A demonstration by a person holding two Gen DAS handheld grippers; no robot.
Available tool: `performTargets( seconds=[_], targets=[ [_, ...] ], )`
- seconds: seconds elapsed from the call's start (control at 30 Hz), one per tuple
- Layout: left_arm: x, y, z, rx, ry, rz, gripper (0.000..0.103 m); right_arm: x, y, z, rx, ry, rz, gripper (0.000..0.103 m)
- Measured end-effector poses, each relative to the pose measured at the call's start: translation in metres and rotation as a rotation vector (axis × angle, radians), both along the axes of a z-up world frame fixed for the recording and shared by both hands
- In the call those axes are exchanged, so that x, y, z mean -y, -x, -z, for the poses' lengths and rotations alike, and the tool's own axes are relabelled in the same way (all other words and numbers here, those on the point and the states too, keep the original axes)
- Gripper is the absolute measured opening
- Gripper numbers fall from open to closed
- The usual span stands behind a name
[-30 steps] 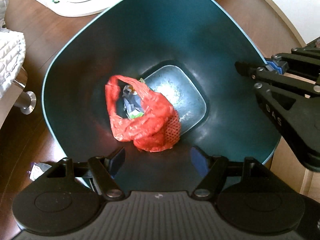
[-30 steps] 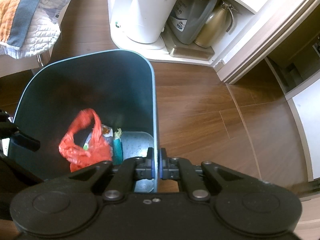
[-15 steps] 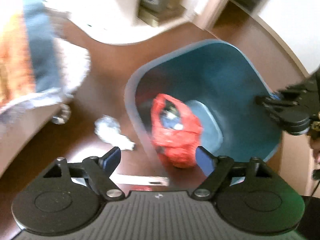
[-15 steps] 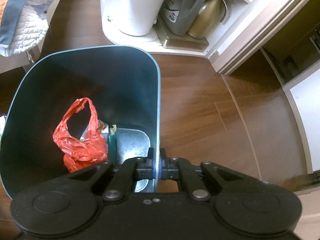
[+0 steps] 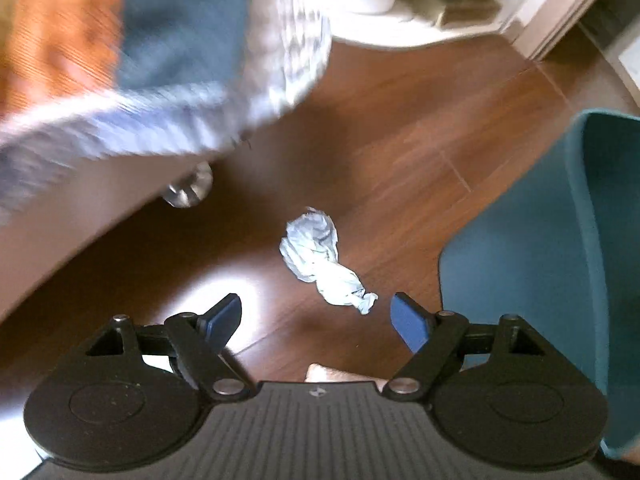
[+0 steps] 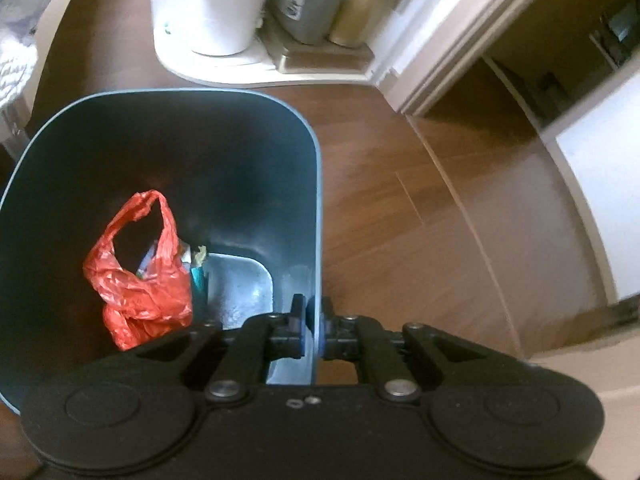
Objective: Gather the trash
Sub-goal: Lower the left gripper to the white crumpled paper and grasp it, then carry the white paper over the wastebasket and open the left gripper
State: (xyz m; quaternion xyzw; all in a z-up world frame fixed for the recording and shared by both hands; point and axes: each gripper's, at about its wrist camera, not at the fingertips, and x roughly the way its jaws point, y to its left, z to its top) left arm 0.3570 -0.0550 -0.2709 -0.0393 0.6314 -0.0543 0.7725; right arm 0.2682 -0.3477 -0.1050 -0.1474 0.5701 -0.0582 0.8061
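Blurred blanket [image 5: 168, 52], bin [image 5: 560, 280] edge-cropped

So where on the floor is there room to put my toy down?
The wood floor right of the teal bin, up to the white door frame, is bare. So is the strip between the crumpled paper and the bin. It is crowded by the white shelf base holding jugs, and inside the bin beside the red bag.

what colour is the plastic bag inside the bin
Red-orange; the plastic bag lies in the dark teal bin, clearest in the right wrist view.
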Motion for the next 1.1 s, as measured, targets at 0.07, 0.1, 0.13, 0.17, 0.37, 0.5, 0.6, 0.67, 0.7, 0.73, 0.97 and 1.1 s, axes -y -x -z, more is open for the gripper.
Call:
performTargets(
  seconds=[0.07,0.1,0.13,0.17,0.37,0.5,0.6,0.67,0.7,0.73,0.97,1.1],
  targets=[
    [0.009,-0.010,0.025,-0.036,-0.004,-0.023,0.082,-0.002,-0.001,-0.001,-0.007,0.002,-0.004,0.005],
    [0.012,-0.015,0.038,-0.052,-0.006,-0.035,0.082,-0.003,-0.001,-0.001,-0.010,0.006,-0.011,0.005],
    [0.018,-0.019,0.049,-0.068,-0.014,-0.047,0.082,-0.005,-0.001,-0.002,-0.012,0.008,-0.016,0.005],
    [0.021,-0.023,0.061,-0.084,-0.017,-0.059,0.082,-0.005,-0.001,-0.003,-0.014,0.002,-0.014,0.005],
    [0.032,-0.040,0.117,-0.165,-0.004,-0.105,0.081,0.000,-0.005,-0.003,-0.027,-0.009,0.000,0.005],
    [0.038,-0.046,0.146,-0.205,-0.012,-0.115,0.082,0.000,-0.009,-0.001,-0.030,-0.016,-0.003,0.006],
    [0.037,-0.049,0.160,-0.226,-0.001,-0.131,0.081,0.000,-0.008,0.000,-0.035,-0.012,-0.006,0.006],
    [0.038,-0.048,0.162,-0.231,0.008,-0.125,0.071,0.003,-0.009,0.002,-0.036,-0.015,-0.004,0.006],
    [0.039,-0.048,0.164,-0.238,0.010,-0.118,0.055,0.003,-0.009,0.002,-0.036,-0.015,-0.003,0.007],
    [0.039,-0.049,0.167,-0.249,0.014,-0.112,0.046,0.003,-0.008,0.002,-0.037,-0.013,-0.004,0.007],
    [0.032,-0.047,0.147,-0.208,-0.006,-0.096,0.044,0.001,-0.009,0.004,-0.043,-0.014,-0.009,0.007],
    [0.028,-0.039,0.116,-0.174,-0.016,-0.068,0.044,0.001,-0.007,0.004,-0.033,-0.013,-0.025,0.007]
  ],
)
